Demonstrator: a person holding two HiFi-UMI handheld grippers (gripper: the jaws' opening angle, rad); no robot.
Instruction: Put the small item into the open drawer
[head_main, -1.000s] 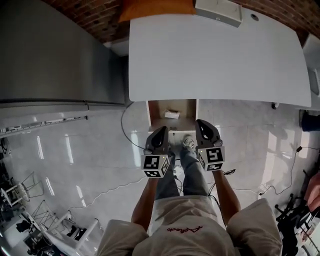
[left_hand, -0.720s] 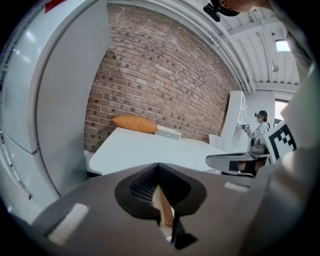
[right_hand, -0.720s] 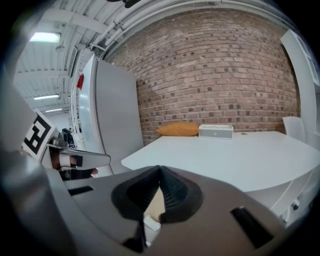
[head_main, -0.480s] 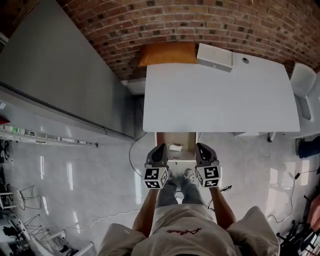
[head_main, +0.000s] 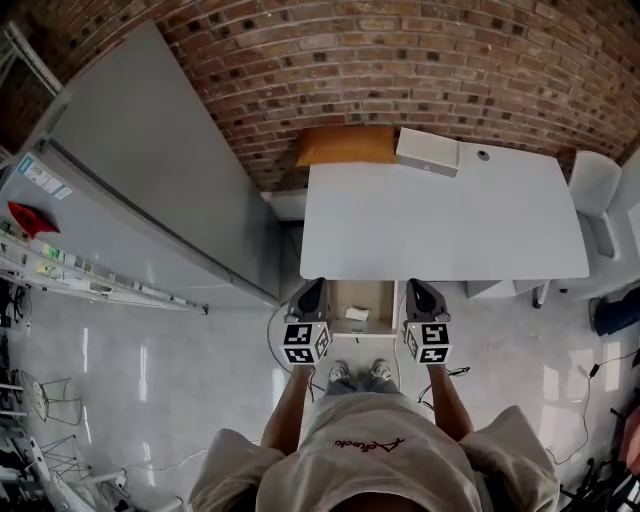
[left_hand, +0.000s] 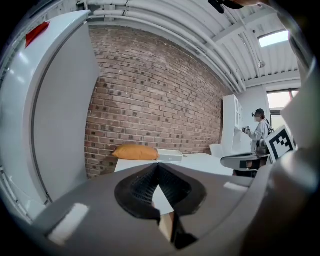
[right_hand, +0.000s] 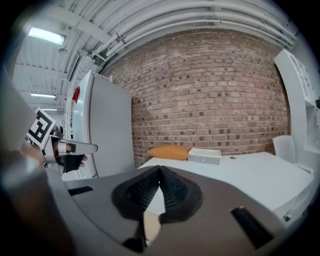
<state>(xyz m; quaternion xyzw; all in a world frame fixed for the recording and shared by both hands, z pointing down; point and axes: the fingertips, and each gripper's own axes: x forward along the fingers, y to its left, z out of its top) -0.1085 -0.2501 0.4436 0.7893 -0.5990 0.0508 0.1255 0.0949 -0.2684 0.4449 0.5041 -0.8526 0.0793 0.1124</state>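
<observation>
Under the front edge of the white table (head_main: 440, 215), the open drawer (head_main: 378, 296) shows its brown inside. A small white item (head_main: 357, 313) lies in it. My left gripper (head_main: 309, 290) hangs to the left of the drawer and my right gripper (head_main: 419, 290) to its right, both level and apart from the item. In the left gripper view the left gripper (left_hand: 158, 169) has its jaws together with nothing between them. In the right gripper view the right gripper (right_hand: 160, 171) is likewise shut and empty. Both point over the table toward the brick wall.
An orange cushion (head_main: 345, 147) and a flat white box (head_main: 428, 152) lie at the table's far edge by the brick wall. A tall grey cabinet (head_main: 150, 190) stands at the left and a white chair (head_main: 592, 185) at the right. A person (left_hand: 258, 131) stands far off.
The head view has lifted and now takes in the whole table and wall. Both grippers have spread apart to either side of the drawer. The white item still lies in the drawer.
</observation>
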